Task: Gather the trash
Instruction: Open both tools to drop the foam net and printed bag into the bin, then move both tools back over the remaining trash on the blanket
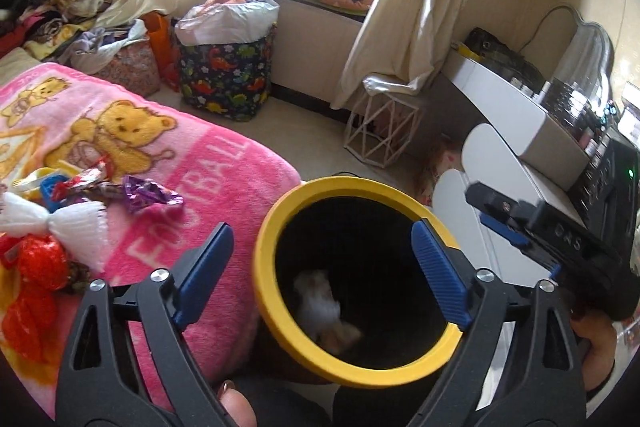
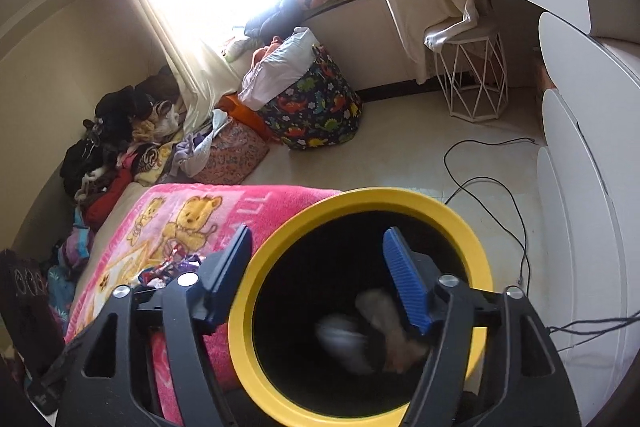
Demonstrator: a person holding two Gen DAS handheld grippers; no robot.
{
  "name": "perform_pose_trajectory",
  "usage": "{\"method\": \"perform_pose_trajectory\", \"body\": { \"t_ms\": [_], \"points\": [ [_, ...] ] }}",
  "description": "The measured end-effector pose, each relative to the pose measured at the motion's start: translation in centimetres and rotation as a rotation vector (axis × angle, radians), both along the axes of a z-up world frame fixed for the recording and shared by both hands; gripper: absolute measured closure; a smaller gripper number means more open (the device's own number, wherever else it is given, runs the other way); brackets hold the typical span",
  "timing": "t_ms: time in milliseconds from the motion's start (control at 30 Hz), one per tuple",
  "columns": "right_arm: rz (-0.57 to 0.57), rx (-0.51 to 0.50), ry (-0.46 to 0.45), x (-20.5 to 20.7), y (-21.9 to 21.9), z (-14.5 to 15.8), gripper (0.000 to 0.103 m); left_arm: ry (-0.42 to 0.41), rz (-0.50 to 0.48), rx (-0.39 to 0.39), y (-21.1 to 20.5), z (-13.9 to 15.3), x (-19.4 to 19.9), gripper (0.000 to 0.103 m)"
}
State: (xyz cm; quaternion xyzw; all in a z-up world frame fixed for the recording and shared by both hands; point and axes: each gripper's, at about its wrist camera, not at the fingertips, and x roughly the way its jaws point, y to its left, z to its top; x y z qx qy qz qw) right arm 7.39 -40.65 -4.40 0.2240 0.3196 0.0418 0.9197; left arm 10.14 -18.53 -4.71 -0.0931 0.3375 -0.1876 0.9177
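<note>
Both grippers are held over the yellow-rimmed bin (image 1: 356, 283), which stands against the edge of the bed. The left gripper (image 1: 320, 275) is seen with its jaws released and spread wide, one jaw over the pink teddy-bear blanket (image 1: 168, 155) and the other inside the bin's mouth; nothing is held between them. The right gripper (image 2: 320, 283) is likewise released and empty, with one jaw outside the rim on the blanket side and the other inside the mouth.

Pale crumpled trash (image 1: 324, 307) is seen at the bottom of the bin, blurred in both views, so it is perhaps tissue or wrapper, and may be falling rather than settled.

The rest of the trash is left on the blanket, on the side away from the bin: a purple foil wrapper (image 1: 150, 193) nearest the bin, a white foam net (image 1: 68, 223) beyond it, a red crinkled wrapper (image 1: 38, 263) and other foil wrappers (image 1: 84, 183) further off.

The main risk is judged to be the bin itself. Each gripper straddles the rim, so the bin could be knocked or tipped if either is pulled sideways toward the blanket before it is lifted clear. A black cable (image 2: 492, 187) lies on the floor beyond the bin and could be snagged if the bin is shifted. The foil wrappers are light and slippery; they could be pressed into the soft pile, or blanket fabric could be pinched along with them. The foam net could spring out of a shallow grip and fall between the bed and the bin.
</note>
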Motion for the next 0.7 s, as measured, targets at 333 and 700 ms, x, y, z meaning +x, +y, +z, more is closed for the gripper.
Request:
{"method": "perform_pose_trajectory", "body": {
  "t_ms": [333, 700],
  "points": [
    [0.096, -0.066, -0.044, -0.1, 5.7, 0.8, 0.018, -0.036, 0.138, 0.015, 5.3, 0.8, -0.4, 0.011],
    [0.209, -0.092, -0.110, 1.1, 12.0, 2.3, 0.014, -0.074, 0.252, 0.000, 11.4, 1.8, -1.2, 0.011]
  ]
}}
